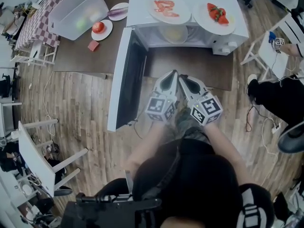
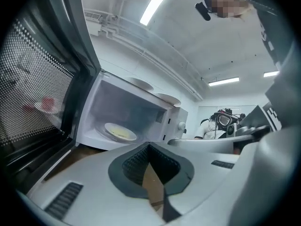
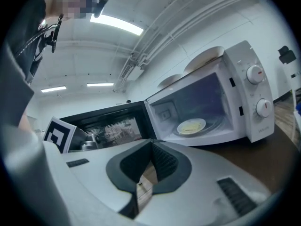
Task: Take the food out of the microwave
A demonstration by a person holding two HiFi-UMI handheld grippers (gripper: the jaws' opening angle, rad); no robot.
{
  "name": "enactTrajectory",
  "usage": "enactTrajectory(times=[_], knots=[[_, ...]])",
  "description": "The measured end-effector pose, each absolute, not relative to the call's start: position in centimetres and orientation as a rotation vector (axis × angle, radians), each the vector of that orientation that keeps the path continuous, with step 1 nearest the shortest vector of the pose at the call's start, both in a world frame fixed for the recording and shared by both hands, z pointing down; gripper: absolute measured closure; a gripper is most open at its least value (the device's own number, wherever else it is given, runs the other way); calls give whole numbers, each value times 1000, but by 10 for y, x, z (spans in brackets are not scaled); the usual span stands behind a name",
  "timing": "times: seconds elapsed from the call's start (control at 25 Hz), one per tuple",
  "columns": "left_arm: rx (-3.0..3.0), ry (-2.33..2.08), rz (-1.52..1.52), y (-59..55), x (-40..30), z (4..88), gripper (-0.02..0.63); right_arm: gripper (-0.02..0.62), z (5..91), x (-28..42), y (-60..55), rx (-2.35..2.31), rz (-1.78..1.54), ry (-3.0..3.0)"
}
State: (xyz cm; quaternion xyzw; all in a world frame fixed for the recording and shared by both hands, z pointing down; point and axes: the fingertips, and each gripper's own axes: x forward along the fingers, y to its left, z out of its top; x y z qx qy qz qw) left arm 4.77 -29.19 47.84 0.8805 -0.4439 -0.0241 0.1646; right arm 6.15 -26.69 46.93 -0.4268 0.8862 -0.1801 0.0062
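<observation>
Microwave (image 1: 140, 8) door (image 1: 124, 80) open. Plate of food (image 1: 175, 33) inside cavity, straight ahead of both grippers, bare worktop (image 1: 199, 63) between. Left gripper (image 1: 172, 76) and right gripper (image 1: 184, 80) side by side, both clenched, empty. Neither clearly nearer.

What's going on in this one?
A person holds the left tool and right tool side by side, both shut and empty, in front of the microwave, whose door hangs open. A plate of pale yellow food sits inside, untouched. Two plates of red food rest on top.
</observation>
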Motion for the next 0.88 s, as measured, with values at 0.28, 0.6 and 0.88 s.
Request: enactTrajectory(times=[0.28, 0.6, 0.88], knots=[[2455, -1307, -89, -322, 52, 491, 604, 594, 479, 68, -298, -1356, -549, 2783], [2417, -1317, -110, -346, 54, 506, 604, 594, 488, 70, -326, -1347, -567, 2781], [2419, -1346, -116, -368, 48, 517, 604, 594, 500, 65, -343, -1323, -611, 2771]])
